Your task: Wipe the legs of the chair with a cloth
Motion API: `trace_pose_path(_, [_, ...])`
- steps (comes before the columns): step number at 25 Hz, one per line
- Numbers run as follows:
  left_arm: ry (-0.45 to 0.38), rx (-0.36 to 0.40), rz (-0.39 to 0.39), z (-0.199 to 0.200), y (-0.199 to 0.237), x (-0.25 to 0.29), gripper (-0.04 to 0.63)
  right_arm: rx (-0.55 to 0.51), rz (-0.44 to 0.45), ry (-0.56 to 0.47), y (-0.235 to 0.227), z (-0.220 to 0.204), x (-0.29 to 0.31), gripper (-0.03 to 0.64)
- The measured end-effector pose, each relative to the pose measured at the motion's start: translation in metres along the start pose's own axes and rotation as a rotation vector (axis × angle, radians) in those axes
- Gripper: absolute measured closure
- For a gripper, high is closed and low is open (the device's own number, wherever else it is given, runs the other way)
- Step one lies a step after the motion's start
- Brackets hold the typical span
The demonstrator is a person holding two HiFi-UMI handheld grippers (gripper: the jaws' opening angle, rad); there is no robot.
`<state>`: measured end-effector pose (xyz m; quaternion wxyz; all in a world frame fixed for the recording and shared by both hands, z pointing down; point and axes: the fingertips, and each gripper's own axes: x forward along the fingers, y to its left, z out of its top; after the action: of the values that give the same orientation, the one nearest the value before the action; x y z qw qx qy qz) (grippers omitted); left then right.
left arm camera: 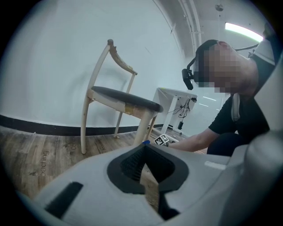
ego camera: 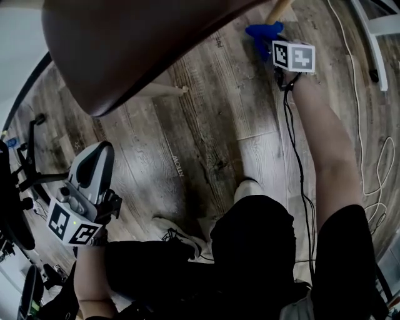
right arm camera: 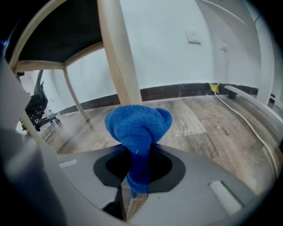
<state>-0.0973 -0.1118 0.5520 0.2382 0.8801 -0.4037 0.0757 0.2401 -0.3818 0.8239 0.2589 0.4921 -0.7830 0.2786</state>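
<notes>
The chair has a dark seat [ego camera: 125,44] and pale wooden legs. My right gripper [ego camera: 267,39] is shut on a blue cloth [ego camera: 262,30], which it holds against the foot of one leg [ego camera: 278,9]. In the right gripper view the bunched cloth [right arm camera: 139,126] sticks up from the gripper [right arm camera: 139,163] and touches the leg [right arm camera: 117,53] just behind it. My left gripper [ego camera: 100,153] hangs low at the left, away from the chair, and looks shut on nothing. The left gripper view, past the gripper [left arm camera: 148,170], shows the whole chair [left arm camera: 119,99] from the side.
An office chair base [ego camera: 19,181] stands at the left edge. Cables [ego camera: 369,156] trail over the wooden floor at the right, and one cable [right arm camera: 241,117] runs along the wall. A white desk [left arm camera: 174,95] stands behind the chair. My shoe [ego camera: 247,187] is on the floor below.
</notes>
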Motion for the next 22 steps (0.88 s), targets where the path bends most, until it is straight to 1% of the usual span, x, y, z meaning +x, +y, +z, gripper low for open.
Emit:
trace_pose_path(5, [-0.024, 0.017, -0.039, 0.005, -0.006, 0.001, 0.597, -0.167, 0.022, -0.103, 0.011, 0.056, -0.048, 0.523])
trace_pose_path(10, [-0.073, 0.000, -0.070, 0.016, -0.010, -0.002, 0.597, -0.291, 0.019, -0.184, 0.025, 0.104, -0.097, 0.523])
trace_pose_path(16, [-0.102, -0.008, -0.089, 0.018, -0.013, -0.007, 0.597, -0.339, 0.005, -0.302, 0.040, 0.155, -0.149, 0.523])
trace_pose_path(20, [-0.119, -0.018, -0.098, 0.021, -0.011, -0.011, 0.597, -0.398, -0.016, -0.410, 0.055, 0.192, -0.191, 0.523])
trace_pose_path(22, [-0.124, -0.018, -0.100, 0.021, -0.011, -0.014, 0.597, -0.433, -0.016, -0.451, 0.067, 0.201, -0.209, 0.523])
